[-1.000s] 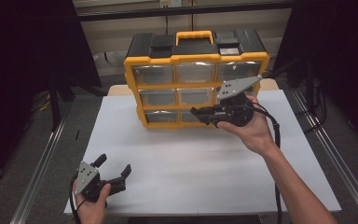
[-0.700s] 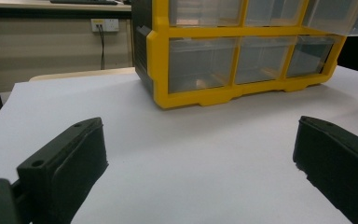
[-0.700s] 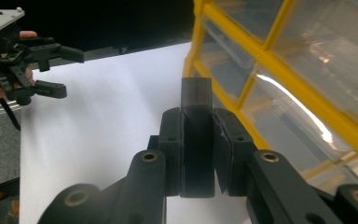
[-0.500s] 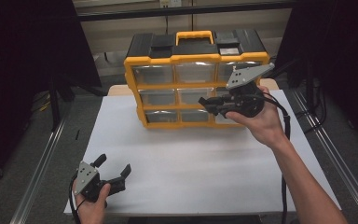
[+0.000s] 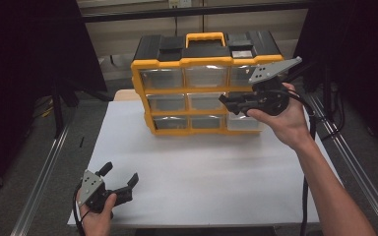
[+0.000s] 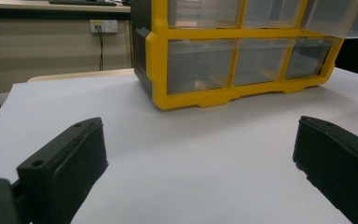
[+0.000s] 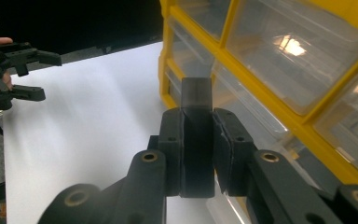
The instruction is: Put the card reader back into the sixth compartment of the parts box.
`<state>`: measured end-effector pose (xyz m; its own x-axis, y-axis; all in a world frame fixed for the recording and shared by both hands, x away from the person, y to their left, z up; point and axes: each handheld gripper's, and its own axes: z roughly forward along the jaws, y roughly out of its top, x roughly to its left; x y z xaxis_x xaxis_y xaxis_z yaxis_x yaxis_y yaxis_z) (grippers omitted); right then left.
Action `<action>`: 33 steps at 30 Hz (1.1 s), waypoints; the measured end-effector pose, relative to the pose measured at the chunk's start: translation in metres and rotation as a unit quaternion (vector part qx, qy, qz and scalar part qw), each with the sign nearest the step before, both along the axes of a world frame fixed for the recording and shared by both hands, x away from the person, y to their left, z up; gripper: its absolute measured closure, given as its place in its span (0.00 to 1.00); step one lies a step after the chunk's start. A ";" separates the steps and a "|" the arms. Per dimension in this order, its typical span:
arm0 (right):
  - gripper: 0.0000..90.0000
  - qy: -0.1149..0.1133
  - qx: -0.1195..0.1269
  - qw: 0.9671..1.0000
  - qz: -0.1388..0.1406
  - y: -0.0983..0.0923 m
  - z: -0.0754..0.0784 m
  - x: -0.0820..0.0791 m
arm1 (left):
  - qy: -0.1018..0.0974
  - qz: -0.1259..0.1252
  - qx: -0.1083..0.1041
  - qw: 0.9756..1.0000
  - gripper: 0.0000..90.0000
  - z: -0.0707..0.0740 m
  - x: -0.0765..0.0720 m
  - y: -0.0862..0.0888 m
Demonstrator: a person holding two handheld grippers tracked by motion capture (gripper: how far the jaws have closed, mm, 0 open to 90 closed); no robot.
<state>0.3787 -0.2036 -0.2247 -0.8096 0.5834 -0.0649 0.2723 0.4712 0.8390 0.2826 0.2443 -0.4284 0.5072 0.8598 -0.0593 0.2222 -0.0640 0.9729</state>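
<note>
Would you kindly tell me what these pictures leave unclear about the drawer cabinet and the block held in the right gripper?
- What the yellow-and-black drawer cabinet holds: glare on its clear drawer fronts in the high view.
- Its right-hand drawers: covered there by the right gripper and hand.
- The dark rectangular block: its lower end is hidden between the jaws in the right gripper view.
- The cabinet's top: cut off in the left gripper view.

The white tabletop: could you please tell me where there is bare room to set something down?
Free: the wide stretch of white tabletop between the yellow drawer organizer and the left gripper. Crowded: the organizer's right front, where the right gripper grips a small dark block.
</note>
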 end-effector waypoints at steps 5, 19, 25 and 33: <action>0.82 0.000 -0.002 1.000 -0.006 -0.005 0.004 0.002 | 0.000 0.000 0.000 1.000 0.03 0.000 0.000 0.000; 0.82 0.013 -0.014 0.999 -0.029 -0.020 0.007 0.011 | -0.001 -0.003 -0.001 1.000 0.03 0.000 0.000 -0.002; 0.82 0.019 -0.017 0.999 -0.038 -0.026 0.009 0.014 | -0.001 -0.004 0.000 1.000 0.03 0.000 -0.001 -0.001; 0.82 0.028 -0.031 0.998 -0.054 -0.034 0.012 0.021 | -0.003 -0.001 0.000 1.000 0.03 0.000 -0.001 0.000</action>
